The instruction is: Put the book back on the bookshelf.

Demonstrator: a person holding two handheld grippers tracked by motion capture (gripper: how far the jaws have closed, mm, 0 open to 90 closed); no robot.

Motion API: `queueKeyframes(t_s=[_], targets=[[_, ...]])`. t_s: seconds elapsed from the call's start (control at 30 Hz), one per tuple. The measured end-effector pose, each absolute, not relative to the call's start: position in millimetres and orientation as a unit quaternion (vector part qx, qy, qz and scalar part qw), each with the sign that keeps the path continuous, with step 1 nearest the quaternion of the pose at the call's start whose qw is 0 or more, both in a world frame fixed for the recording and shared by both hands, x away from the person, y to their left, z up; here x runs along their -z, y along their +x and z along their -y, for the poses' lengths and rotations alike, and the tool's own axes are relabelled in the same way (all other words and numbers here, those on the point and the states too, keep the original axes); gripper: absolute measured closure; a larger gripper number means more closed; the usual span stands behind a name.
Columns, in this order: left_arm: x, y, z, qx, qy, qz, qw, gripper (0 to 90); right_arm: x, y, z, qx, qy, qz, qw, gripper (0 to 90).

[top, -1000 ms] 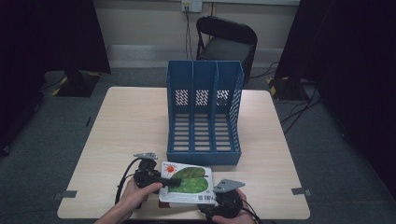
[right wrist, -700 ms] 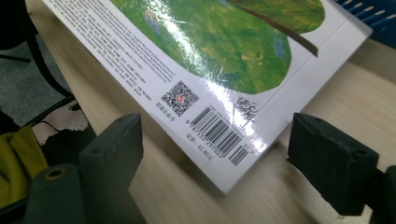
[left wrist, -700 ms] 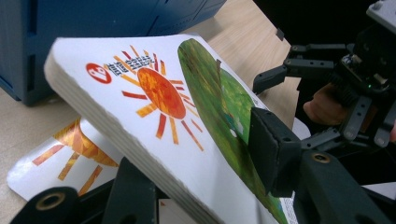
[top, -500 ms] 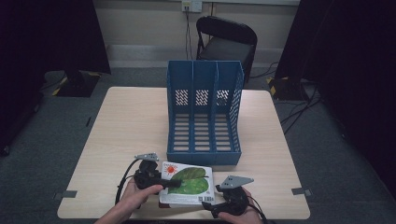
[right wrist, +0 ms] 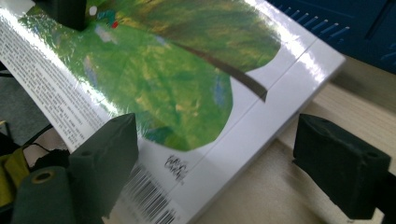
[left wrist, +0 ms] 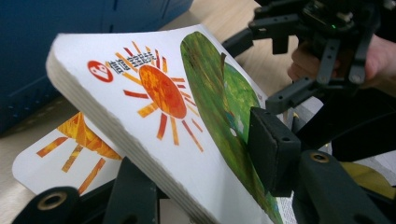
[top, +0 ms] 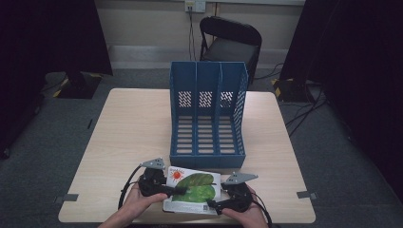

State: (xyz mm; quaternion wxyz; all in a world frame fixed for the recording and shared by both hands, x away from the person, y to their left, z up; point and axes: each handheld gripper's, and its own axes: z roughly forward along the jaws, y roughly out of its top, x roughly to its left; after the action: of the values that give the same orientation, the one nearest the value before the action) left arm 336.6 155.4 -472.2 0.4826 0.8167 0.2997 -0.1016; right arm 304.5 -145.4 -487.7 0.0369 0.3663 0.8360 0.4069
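Observation:
A thick board book (top: pixel 195 190) with a green leaf and an orange sun on its white cover lies at the table's front edge. My left gripper (top: pixel 173 189) is shut on its left side. In the left gripper view one pad (left wrist: pixel 273 154) presses on the cover, the other jaw sits beneath, and the book (left wrist: pixel 163 107) tilts up. My right gripper (top: pixel 216 205) is at the book's near right corner. Its fingers (right wrist: pixel 102 158) stand wide apart with the barcode corner of the book (right wrist: pixel 187 93) between them. The right gripper (left wrist: pixel 322 60) also appears across the book.
A blue three-slot file holder (top: pixel 208 114) lies on its back mid-table, just beyond the book, with its slots facing up. A white sheet with an orange sun print (left wrist: pixel 60 149) lies under the raised book. A black chair (top: pixel 230 42) stands behind the table.
The right gripper has shifted slightly right and forward along the book's right edge. The left gripper and book have hardly moved.

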Motion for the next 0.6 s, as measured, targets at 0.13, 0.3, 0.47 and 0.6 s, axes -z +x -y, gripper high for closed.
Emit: queueKeyframes(t_s=[0.13,0.3,0.47,0.6], targets=[[471.1,333.7,-152.1,0.097,0.822,-0.289,0.482,57.2,489.8,311.4,149.8,-0.412,0.376,-0.830,0.019,10.5],[468.2,331.2,-149.9,0.086,0.828,-0.272,0.483,57.2,492.6,320.2,152.4,-0.422,0.389,-0.819,-0.016,9.5],[466.3,329.4,-149.2,0.077,0.831,-0.260,0.485,57.2,490.0,320.2,154.0,-0.426,0.387,-0.818,-0.016,12.8],[465.2,328.0,-148.7,0.073,0.833,-0.259,0.483,57.2,482.4,315.9,158.0,-0.431,0.387,-0.815,0.006,19.3]])
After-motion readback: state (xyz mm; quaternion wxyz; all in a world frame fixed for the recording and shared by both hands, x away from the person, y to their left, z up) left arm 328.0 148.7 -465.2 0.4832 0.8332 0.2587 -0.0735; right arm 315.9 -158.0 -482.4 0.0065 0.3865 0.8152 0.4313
